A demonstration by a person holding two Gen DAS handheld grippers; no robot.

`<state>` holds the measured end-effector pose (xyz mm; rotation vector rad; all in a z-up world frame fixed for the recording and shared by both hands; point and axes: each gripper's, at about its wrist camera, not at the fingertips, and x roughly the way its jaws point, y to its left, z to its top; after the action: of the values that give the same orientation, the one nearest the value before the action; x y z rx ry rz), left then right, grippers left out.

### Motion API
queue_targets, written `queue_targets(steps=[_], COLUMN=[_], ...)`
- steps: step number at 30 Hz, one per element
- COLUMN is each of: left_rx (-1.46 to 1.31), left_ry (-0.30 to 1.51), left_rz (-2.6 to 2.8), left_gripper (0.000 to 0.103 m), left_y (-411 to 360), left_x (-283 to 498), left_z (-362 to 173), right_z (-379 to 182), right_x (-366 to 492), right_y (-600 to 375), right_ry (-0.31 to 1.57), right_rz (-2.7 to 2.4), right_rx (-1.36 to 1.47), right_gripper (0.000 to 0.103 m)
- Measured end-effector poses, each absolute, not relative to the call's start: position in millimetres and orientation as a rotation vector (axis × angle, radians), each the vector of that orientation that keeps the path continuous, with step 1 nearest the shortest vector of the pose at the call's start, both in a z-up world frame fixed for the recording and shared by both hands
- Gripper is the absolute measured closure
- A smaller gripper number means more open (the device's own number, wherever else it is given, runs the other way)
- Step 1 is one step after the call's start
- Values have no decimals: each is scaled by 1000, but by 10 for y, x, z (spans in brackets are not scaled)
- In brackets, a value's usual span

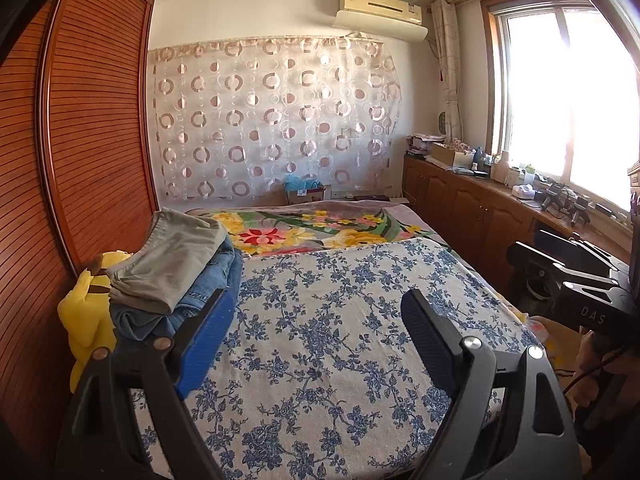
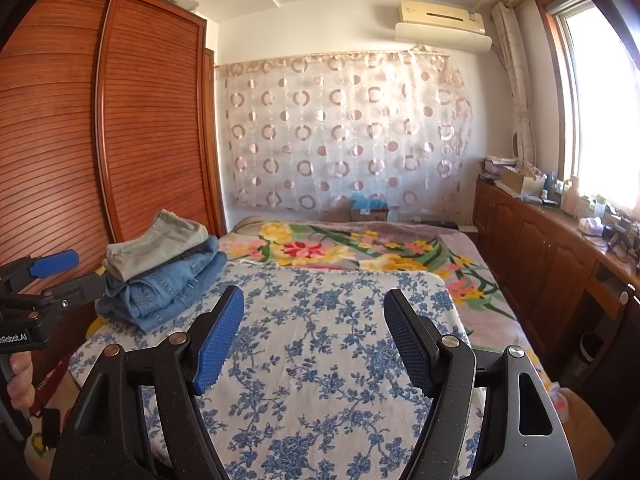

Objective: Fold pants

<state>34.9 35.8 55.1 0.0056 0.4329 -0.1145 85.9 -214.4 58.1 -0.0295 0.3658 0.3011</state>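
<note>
**Hovering over the bed, jaws empty**

Holding both grippers above the blue-flowered sheet [image 2: 320, 360], nothing between the fingers. Left gripper [image 1: 316, 340] spread wide, blue pads well apart, only sheet showing in the gap. Right gripper [image 2: 314, 336] likewise spread, pads apart and clear of any cloth. Seen from the right wrist, left gripper at the far left edge, gripped by a hand [image 2: 18, 376].

Folded and stacked at the left edge of the bed, beside the wardrobe [image 2: 120, 120]: a pile of pants [image 2: 160, 272]. Grey pair [image 1: 172, 260] on top, jeans [image 2: 168, 292] underneath, both lying flat. Long axis of the pile running from the near left toward the far right, slanting toward the head of the bed; folded edges of the jeans facing the near side. Grey pair set slightly back on the jeans, so a strip of denim shows along the front and right. Left pad of the left gripper overlapping the pile's near corner in its own view; touching or not, cannot tell.

Tucked between pile and wardrobe: a yellow plush [image 1: 86, 308]. Spread beyond the sheet: a bright floral blanket [image 2: 340, 248].
</note>
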Motion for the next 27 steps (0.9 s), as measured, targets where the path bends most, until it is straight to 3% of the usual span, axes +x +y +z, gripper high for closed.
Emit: queue_targets(steps=[27], left_rx=[6], left_ry=[432], left_rz=[-115], left_gripper=[17], left_y=[372], left_x=[345], left_z=[539], right_z=[547], right_x=[827], right_y=[-2140], right_ry=[368], right_rz=[304], right_rx=[-26], right_gripper=[29])
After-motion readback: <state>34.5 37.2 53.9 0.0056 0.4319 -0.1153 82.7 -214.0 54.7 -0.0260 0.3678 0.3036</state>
